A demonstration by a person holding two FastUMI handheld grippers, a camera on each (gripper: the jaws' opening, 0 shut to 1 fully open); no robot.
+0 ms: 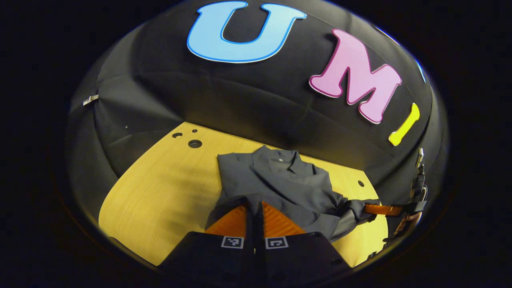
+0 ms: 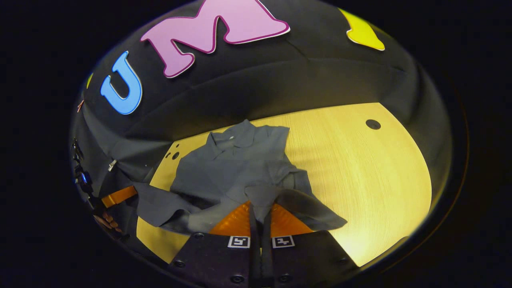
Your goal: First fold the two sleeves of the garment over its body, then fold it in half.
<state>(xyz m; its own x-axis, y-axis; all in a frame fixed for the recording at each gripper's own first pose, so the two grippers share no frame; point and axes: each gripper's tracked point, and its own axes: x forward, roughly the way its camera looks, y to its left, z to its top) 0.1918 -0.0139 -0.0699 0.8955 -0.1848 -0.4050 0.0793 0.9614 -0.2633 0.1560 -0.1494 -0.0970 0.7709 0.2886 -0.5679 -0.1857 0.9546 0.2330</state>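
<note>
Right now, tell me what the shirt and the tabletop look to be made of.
Shirt: dark grey woven cloth, matte, probably cotton or a blend. It drapes, wrinkles and bunches where each tool pinches its hem.

Tabletop: pale yellow wood or wood-look laminate, smooth with a slight sheen. Fine parallel grain lines run across it and round holes are cut through it; solid wood or veneer cannot be told.

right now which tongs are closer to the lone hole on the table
Right. The right tongs grip the shirt hem beside the lone hole; the left tongs hold the hem's other end, farther off.
</note>
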